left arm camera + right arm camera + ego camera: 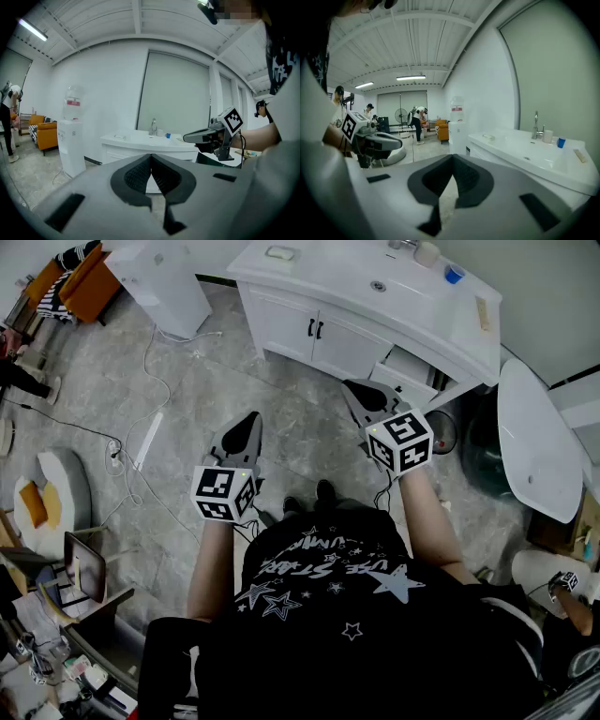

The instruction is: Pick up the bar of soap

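The bar of soap (279, 253) lies pale and flat at the left end of the white vanity counter (328, 273), far ahead of both grippers. It shows small in the left gripper view (120, 136) and the right gripper view (489, 137). My left gripper (247, 423) hangs over the grey floor, jaws shut with nothing in them (151, 157). My right gripper (354, 390) is held in front of the vanity's cabinet doors, also shut and empty (452, 158). Neither gripper touches the soap.
The counter also carries a sink, a faucet (403, 245) and a blue cup (454, 274). A drawer (408, 367) stands open at the vanity's right. A water dispenser (173, 287), orange sofa (89, 282) and floor cables (141, 381) lie left; a white tub (539, 442) right.
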